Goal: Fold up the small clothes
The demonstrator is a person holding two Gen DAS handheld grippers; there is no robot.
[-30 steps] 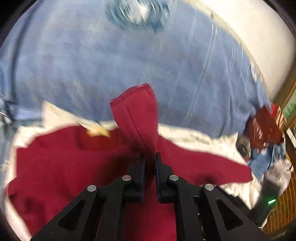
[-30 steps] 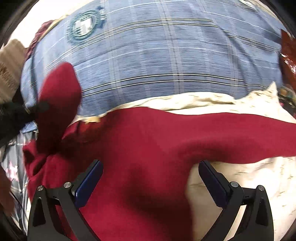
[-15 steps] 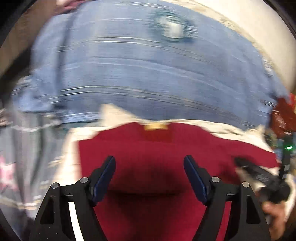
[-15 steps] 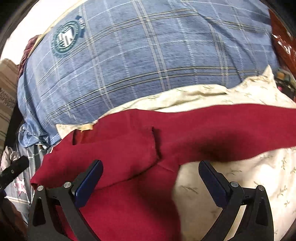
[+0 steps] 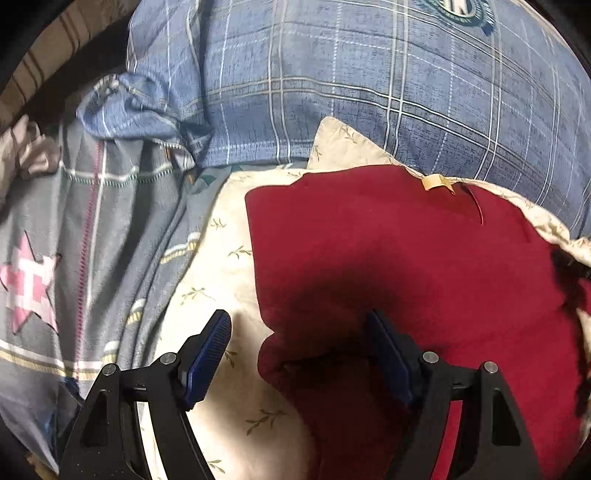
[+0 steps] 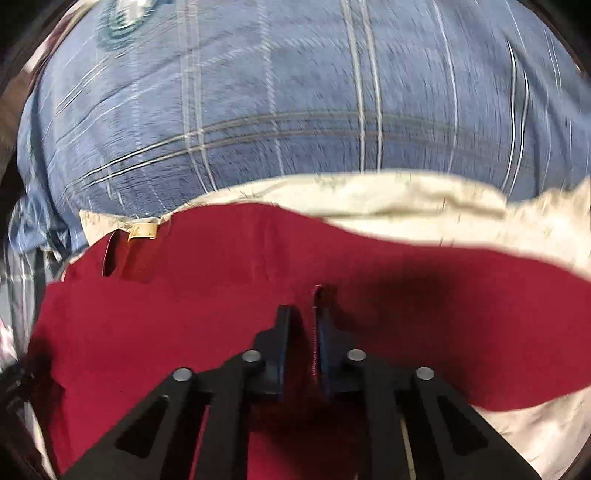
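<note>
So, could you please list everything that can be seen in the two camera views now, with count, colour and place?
red garment: one, dark red, spread on the cream cloth, a tan label at its far edge
cream cloth: one, cream with small leaf print, under the garment
blue plaid bedding: one, blue with pale lines, behind the garment, a round emblem on it
grey quilt: one, grey with a pink star, at the left
left gripper: one, black with blue pads, open over the garment's left edge
right gripper: one, black, closed on a fold of the garment
</note>
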